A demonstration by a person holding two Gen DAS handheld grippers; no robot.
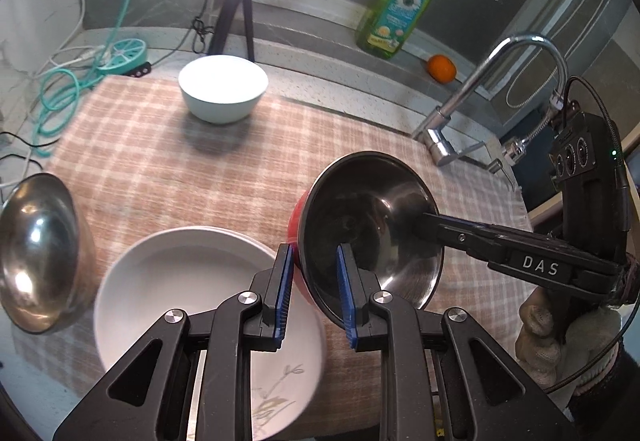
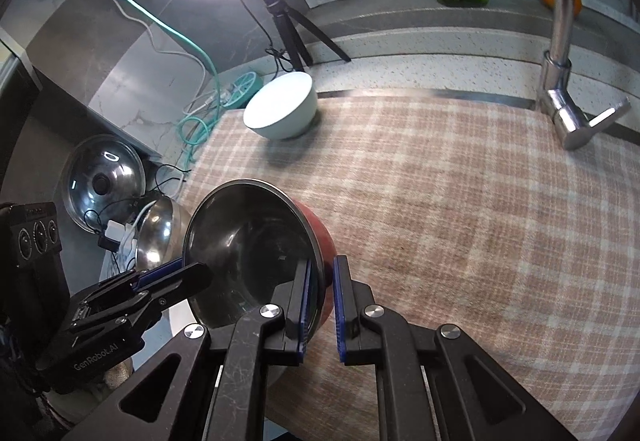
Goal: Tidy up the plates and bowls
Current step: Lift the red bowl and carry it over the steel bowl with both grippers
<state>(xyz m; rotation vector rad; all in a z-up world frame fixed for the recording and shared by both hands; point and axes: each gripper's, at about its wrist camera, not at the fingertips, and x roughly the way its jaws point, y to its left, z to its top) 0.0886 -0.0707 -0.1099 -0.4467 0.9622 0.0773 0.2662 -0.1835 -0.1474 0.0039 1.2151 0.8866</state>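
Note:
A bowl, red outside and steel inside [image 1: 368, 225] [image 2: 248, 241], is held tilted on edge above the checked cloth. My left gripper [image 1: 312, 261] straddles its near rim with a gap beside the left pad, so its grip is unclear. My right gripper [image 2: 322, 273] is shut on the opposite rim; it also shows in the left wrist view [image 1: 424, 219]. White plates [image 1: 192, 301] lie stacked just left of the bowl. A steel bowl [image 1: 40, 253] [image 2: 160, 233] sits at the left edge. A white bowl [image 1: 223, 87] [image 2: 282, 107] stands at the back.
A checked cloth [image 1: 160, 161] [image 2: 460, 221] covers the counter. A chrome faucet [image 1: 480, 97] [image 2: 560, 81] rises at the right. A green soap bottle [image 1: 400, 5], an orange [image 1: 441, 68], a ring light tripod [image 1: 236, 9] and cables [image 1: 64, 97] line the back. A pot lid [image 2: 102, 181] lies left.

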